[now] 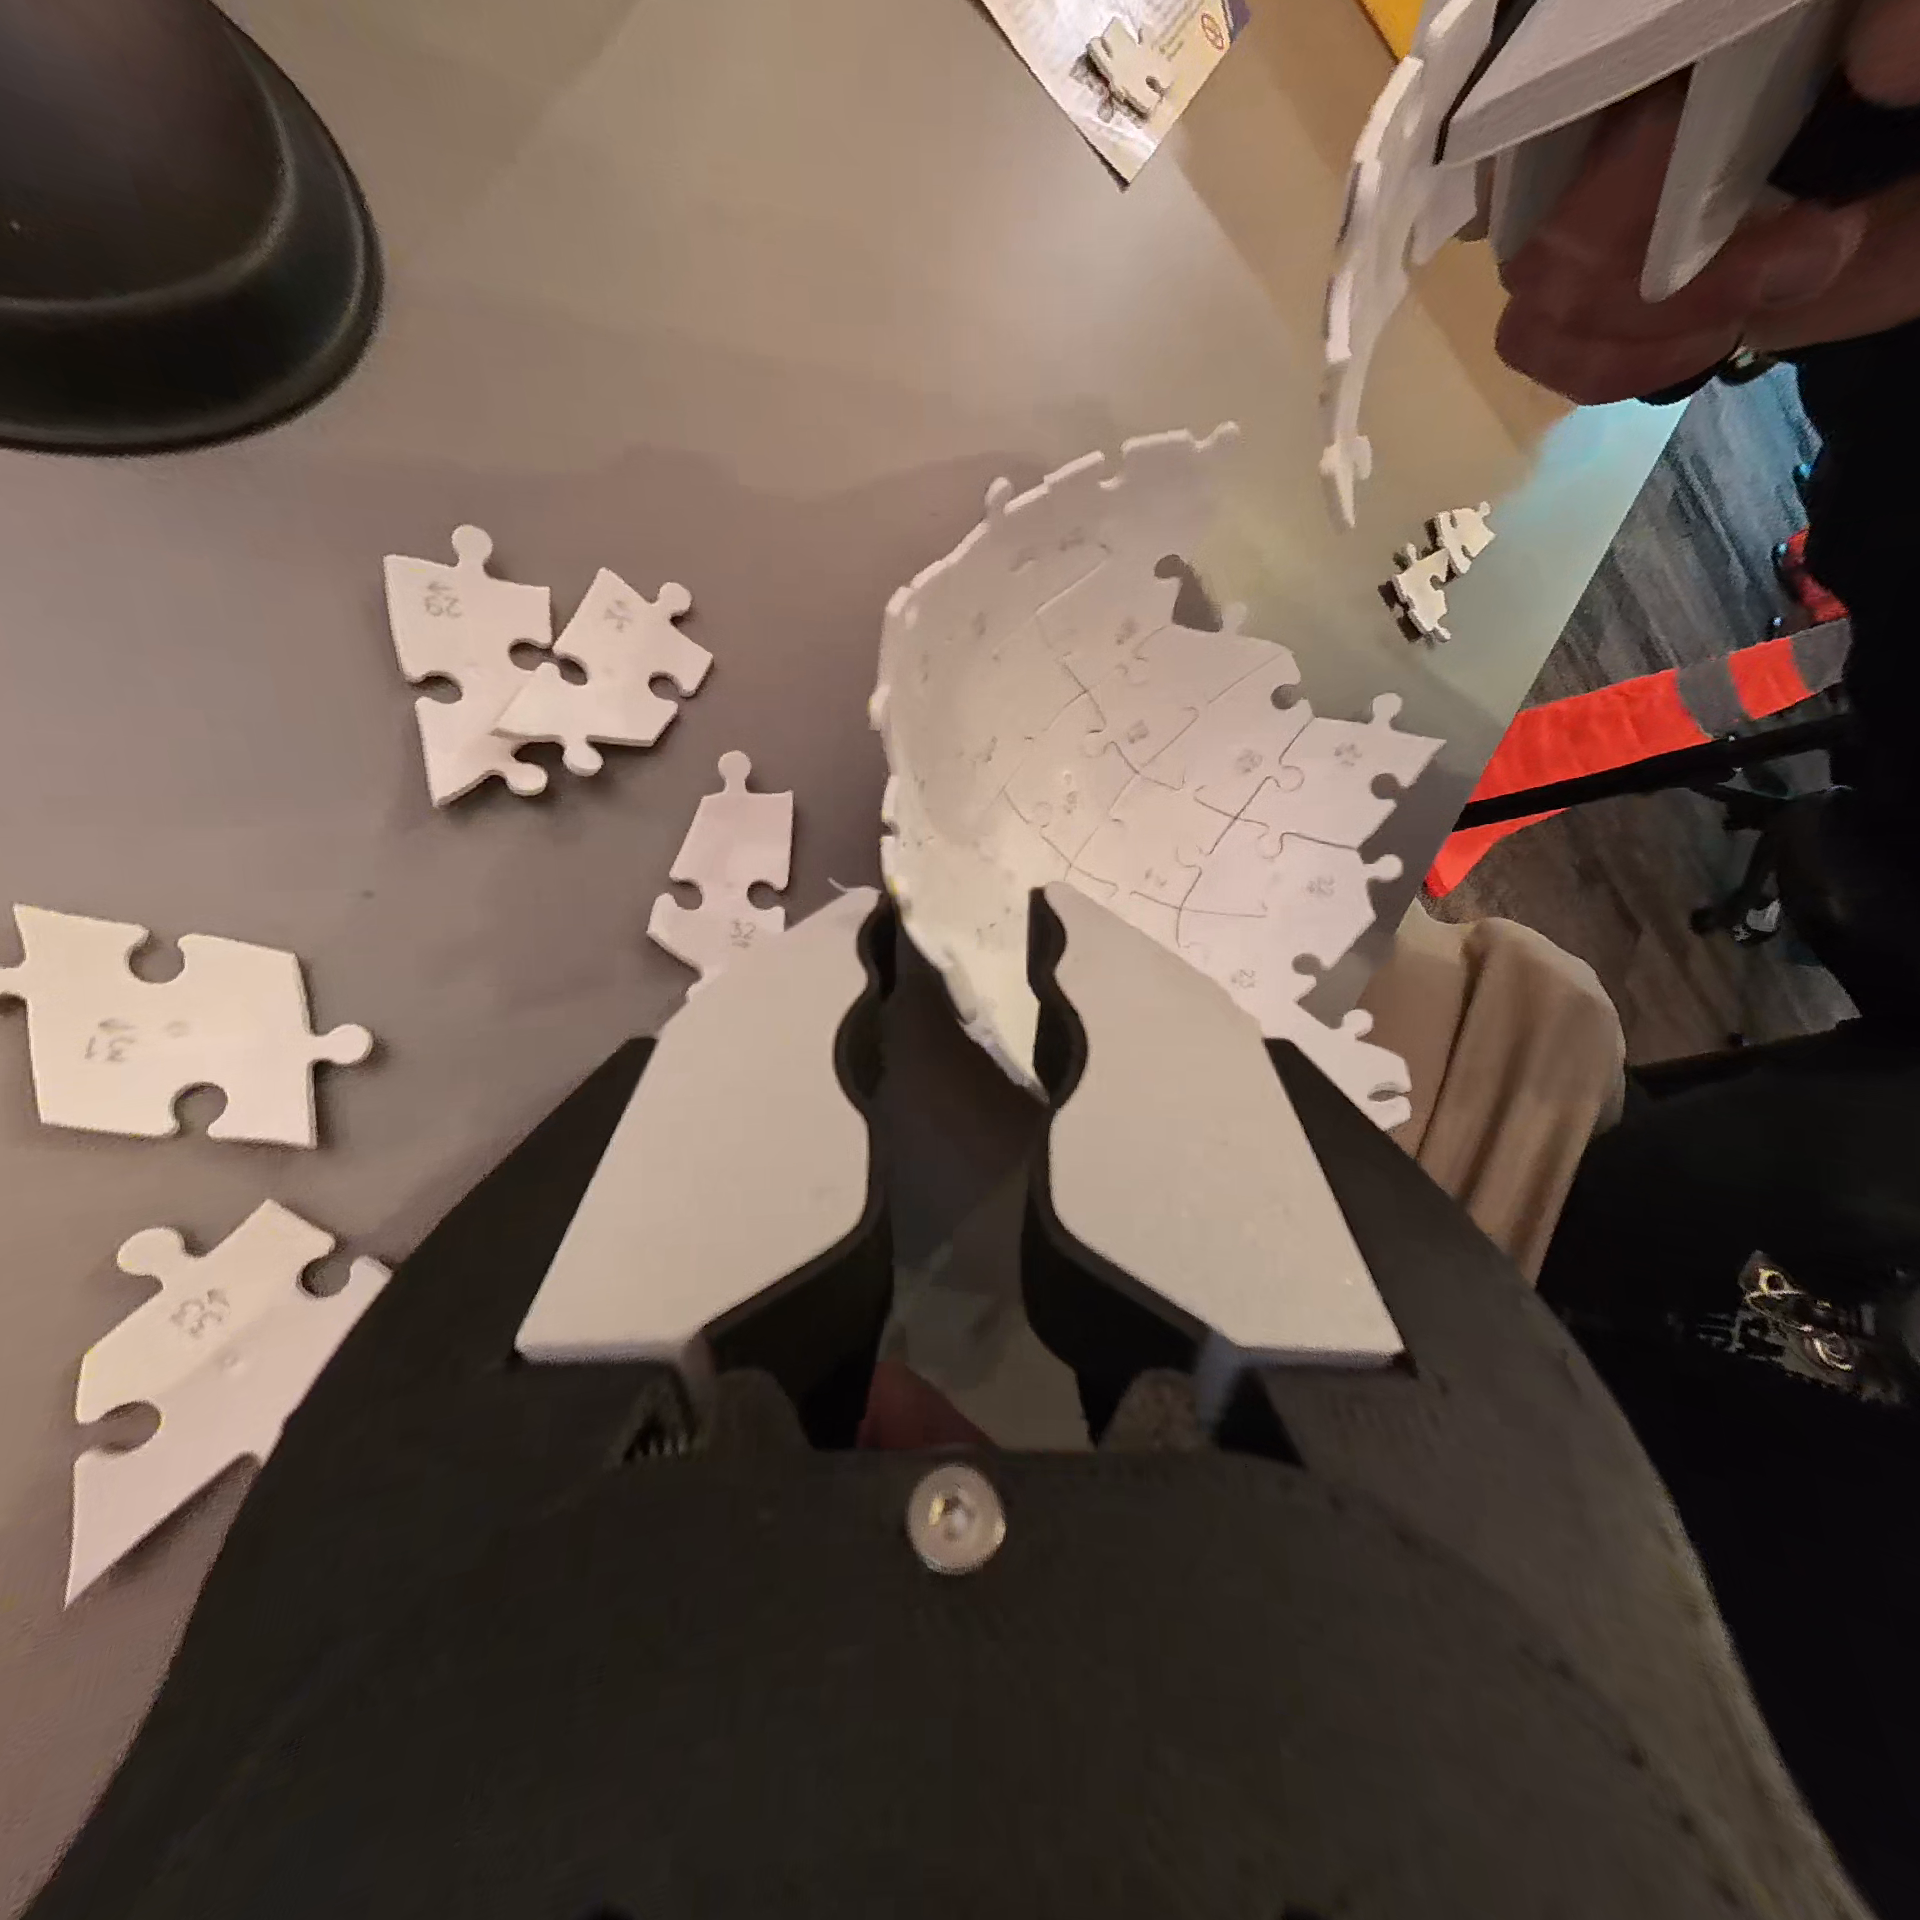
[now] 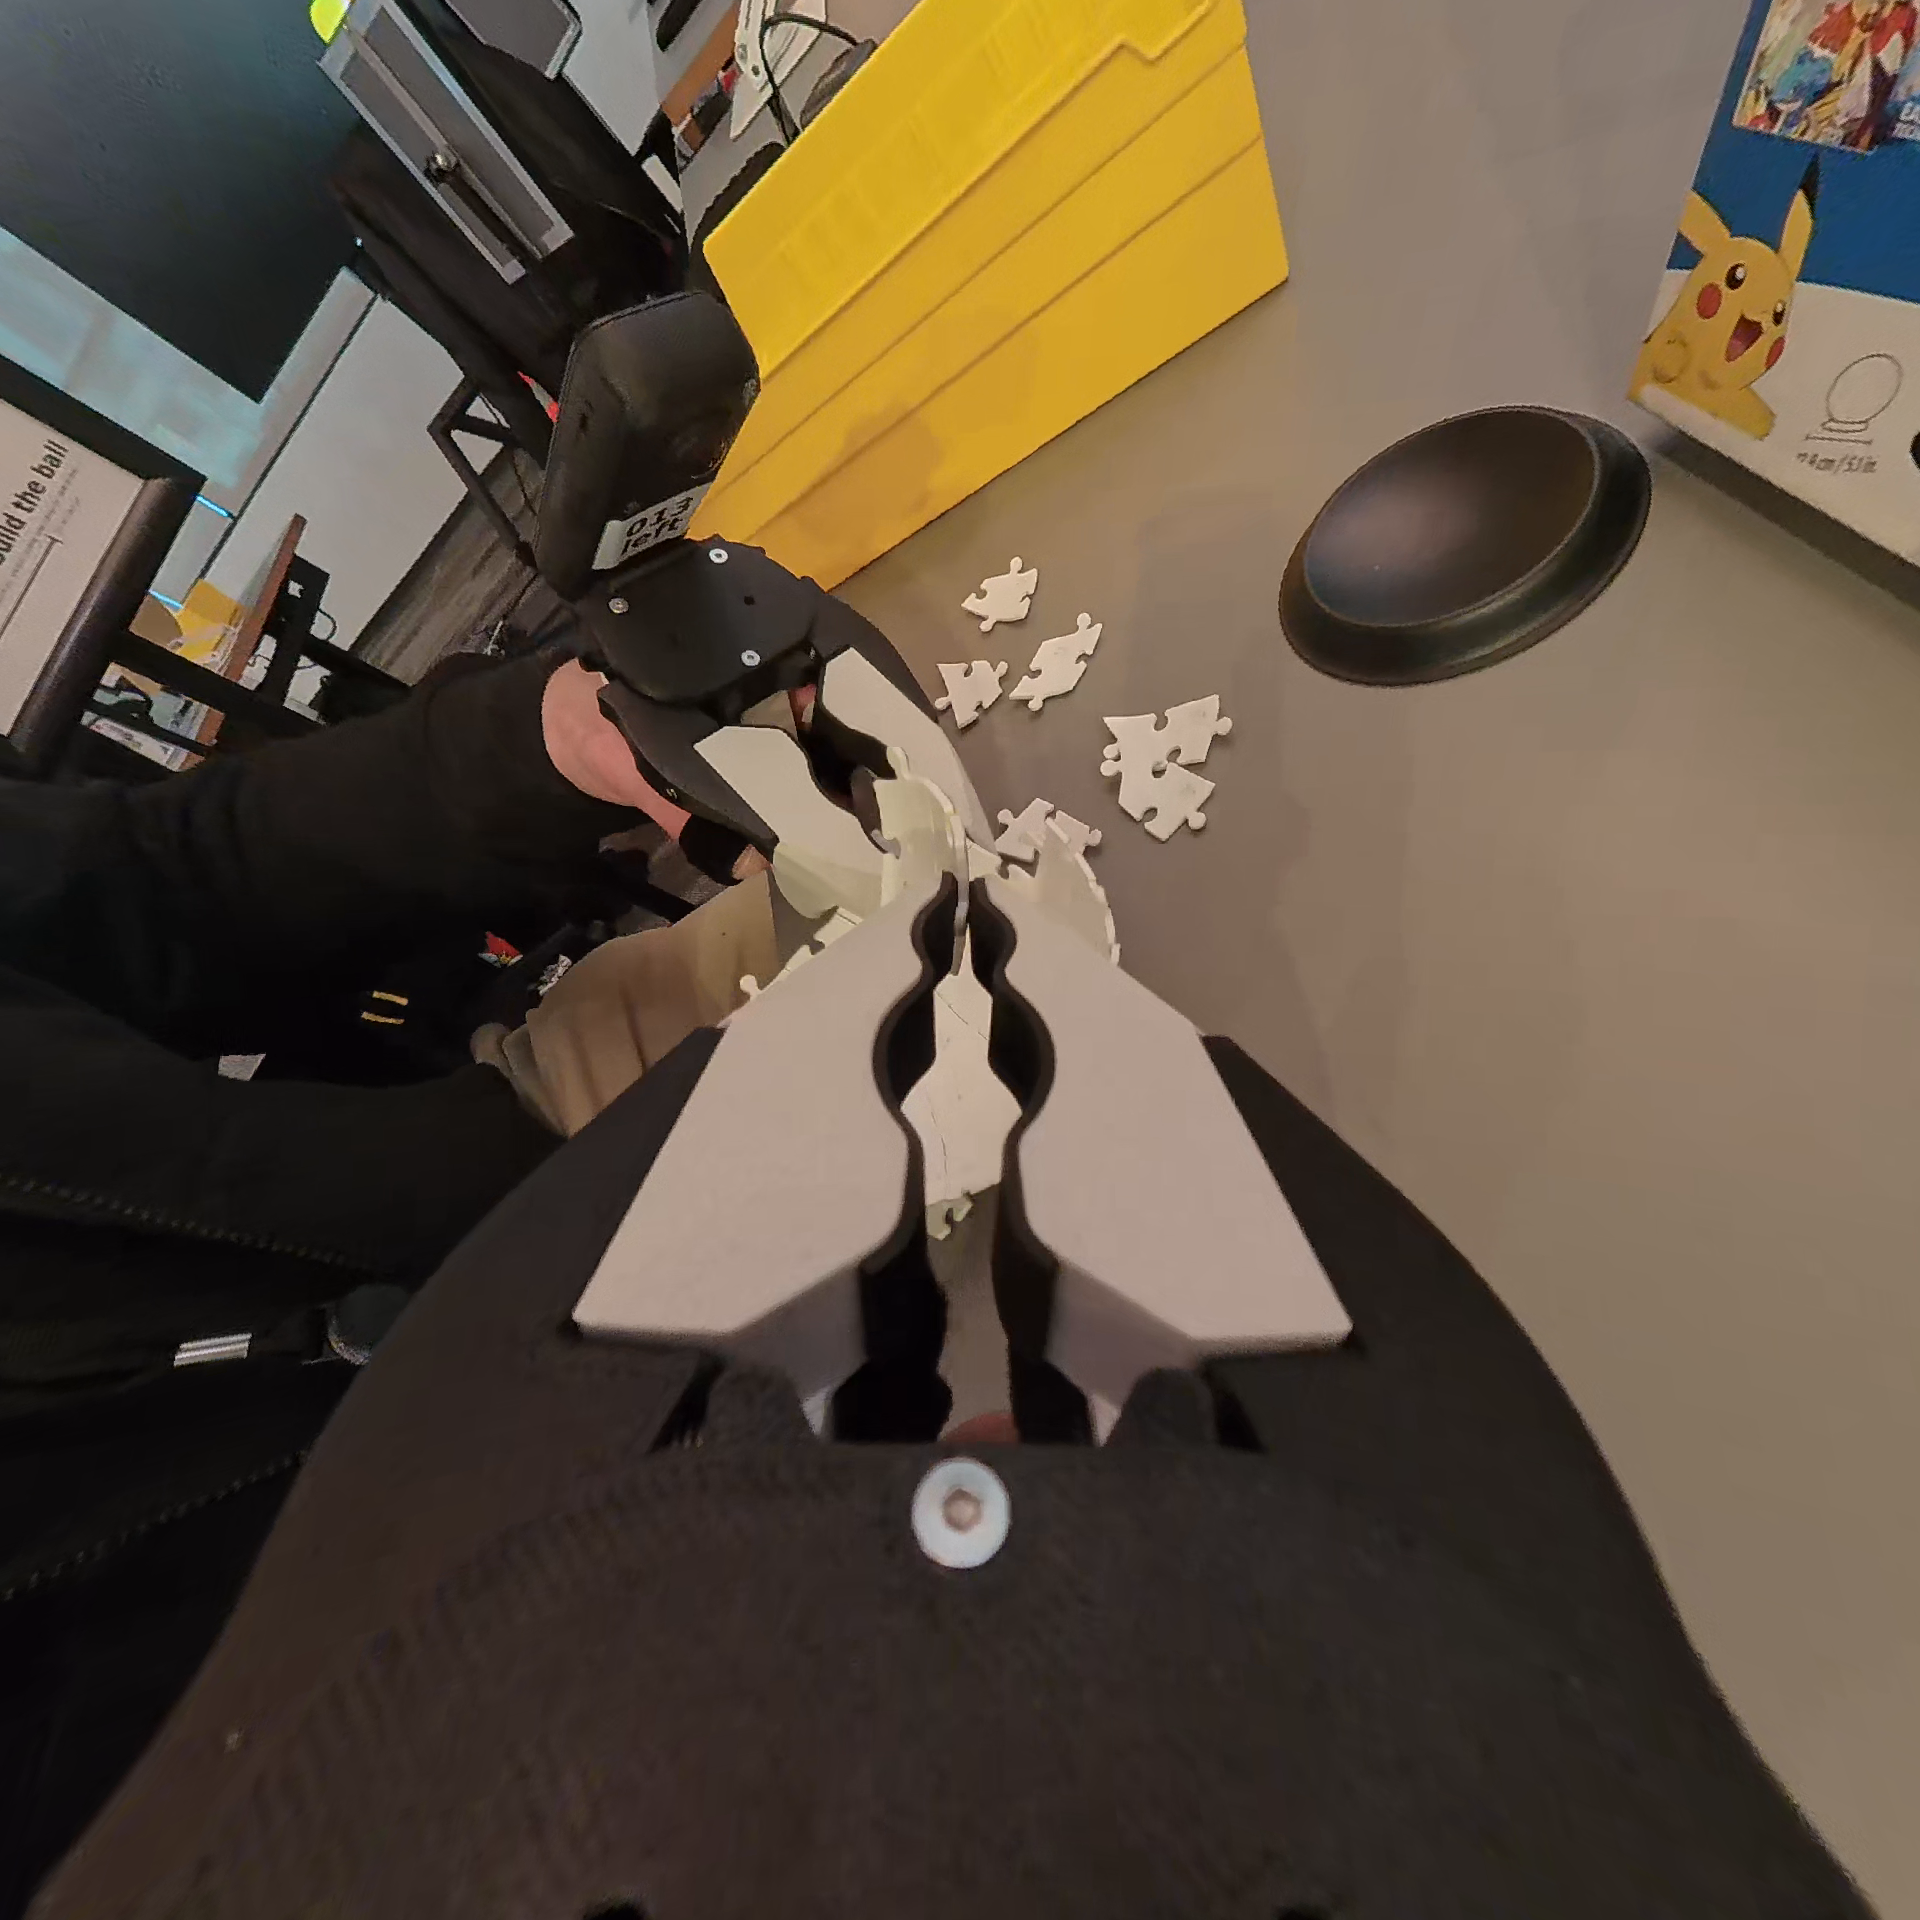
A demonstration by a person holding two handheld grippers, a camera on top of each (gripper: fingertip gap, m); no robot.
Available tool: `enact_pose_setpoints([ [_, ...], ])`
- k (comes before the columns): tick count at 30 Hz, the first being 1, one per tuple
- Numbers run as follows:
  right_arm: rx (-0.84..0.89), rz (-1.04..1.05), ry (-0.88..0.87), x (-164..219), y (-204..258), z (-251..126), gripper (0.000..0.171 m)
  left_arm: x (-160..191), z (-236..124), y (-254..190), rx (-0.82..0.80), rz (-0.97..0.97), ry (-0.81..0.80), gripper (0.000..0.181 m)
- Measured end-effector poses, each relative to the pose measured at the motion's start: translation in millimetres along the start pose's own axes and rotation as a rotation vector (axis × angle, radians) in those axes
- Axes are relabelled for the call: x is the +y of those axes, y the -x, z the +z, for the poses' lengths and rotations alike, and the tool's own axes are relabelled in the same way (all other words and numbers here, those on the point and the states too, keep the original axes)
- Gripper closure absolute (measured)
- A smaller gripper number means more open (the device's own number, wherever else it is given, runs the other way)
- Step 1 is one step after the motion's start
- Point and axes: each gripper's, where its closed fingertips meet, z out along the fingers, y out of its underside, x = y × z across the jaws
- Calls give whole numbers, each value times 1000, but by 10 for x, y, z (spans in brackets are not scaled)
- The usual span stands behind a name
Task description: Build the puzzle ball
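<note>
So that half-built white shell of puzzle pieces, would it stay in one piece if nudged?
Probably not reliably. The curved shell is many thin pieces joined only by tabs, so seams may pop. It looks light, and the left gripper grips just its rim. Its rounded shape would likely rock.

Both cameras sit just behind their own fingers, looking down steeply and close at the desk (image 1: 727, 312). The two views share the half-built shell (image 1: 1143, 748), the loose pieces (image 2: 1164, 758) and the black dish (image 2: 1455, 540), which lies upper left in the left wrist view and upper right in the right wrist view.
</note>
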Motion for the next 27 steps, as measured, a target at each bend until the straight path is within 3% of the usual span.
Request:
enact_pose_setpoints([
  [1, -1, -1, 1, -5, 4, 19, 171, 4, -3, 8, 0, 0, -3, 159],
  [13, -29, -25, 1, -95, 143, 272, 171, -178, -287, -8, 24, 42, -173, 142],
  [27, -57, 9, -56, -177, 142, 268, 171, -638, -524, -148, 87, 68, -366, 150],
])
